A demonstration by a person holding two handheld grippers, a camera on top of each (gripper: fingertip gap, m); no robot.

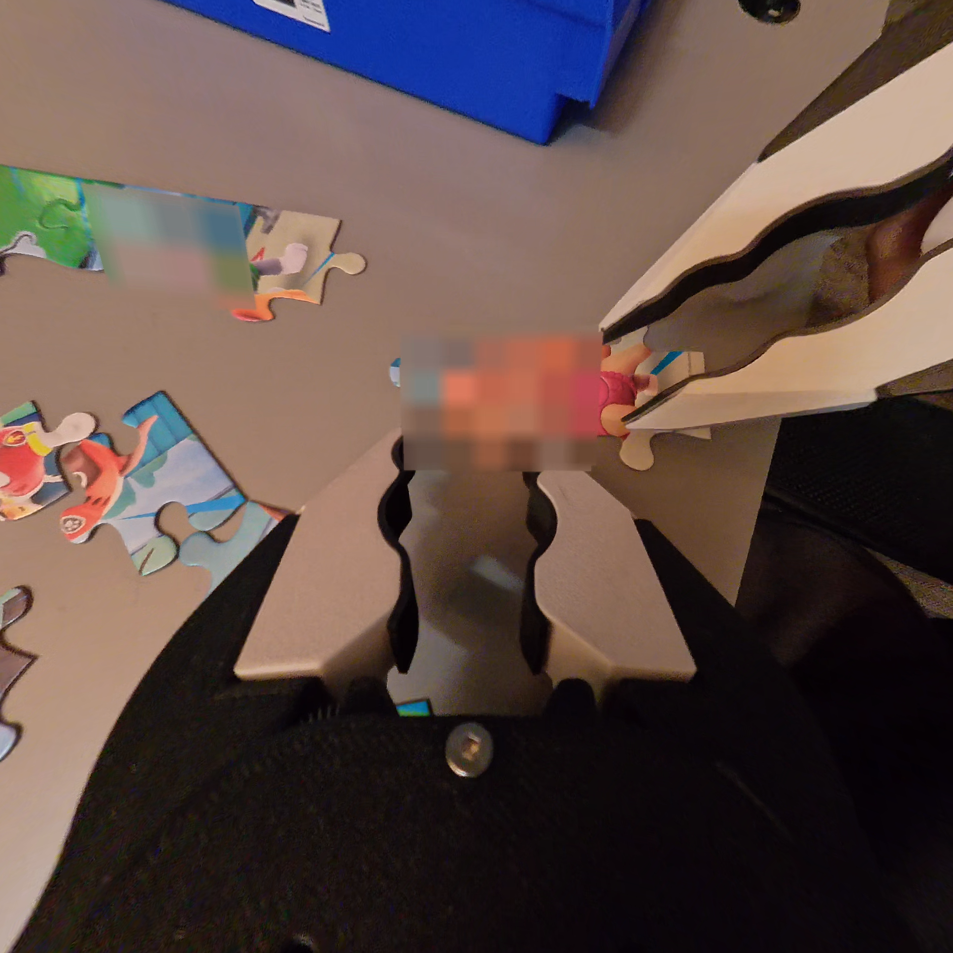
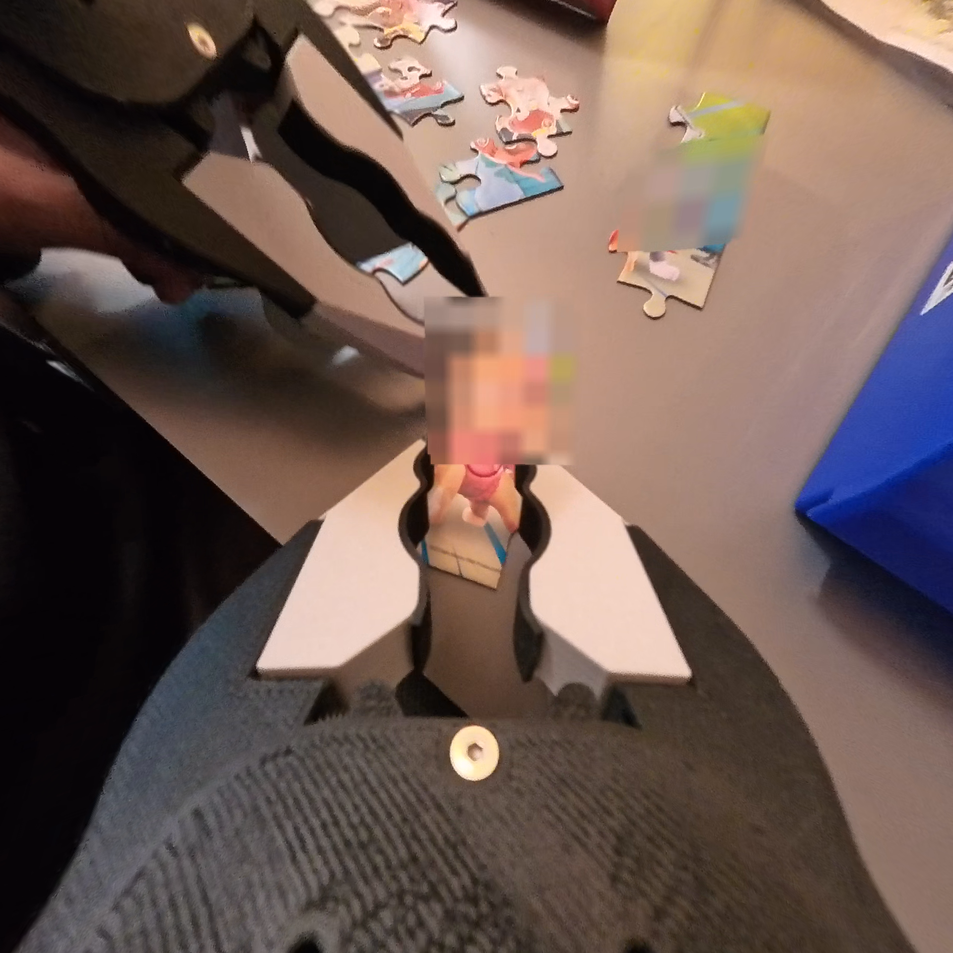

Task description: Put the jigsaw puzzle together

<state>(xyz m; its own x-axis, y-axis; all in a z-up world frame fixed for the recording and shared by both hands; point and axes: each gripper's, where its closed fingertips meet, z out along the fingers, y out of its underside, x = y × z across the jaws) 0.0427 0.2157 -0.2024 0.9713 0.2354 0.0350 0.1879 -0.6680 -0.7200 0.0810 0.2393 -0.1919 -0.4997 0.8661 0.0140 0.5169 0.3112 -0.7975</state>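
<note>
A puzzle piece [image 1: 619, 397] with a pink and tan cartoon figure lies on the grey table [image 1: 309, 154]; most of it is covered by a mosaic patch. My right gripper [image 1: 614, 378] comes in from the right and is shut across the piece's right end. In the right wrist view the piece [image 2: 464, 557] fills the space between the pads of my right gripper [image 2: 472, 464]. My left gripper [image 1: 464, 459] is open, with only table between its fingers. Its tips sit at the piece's near edge, hidden by the patch. It also shows in the right wrist view [image 2: 454, 330] at the upper left.
A blue box [image 1: 464, 62] stands at the back, and at the right in the right wrist view [image 2: 876, 438]. Loose puzzle pieces [image 1: 154, 490] and a joined group [image 1: 289, 258] lie to the left. More pieces [image 2: 500, 180] lie farther off.
</note>
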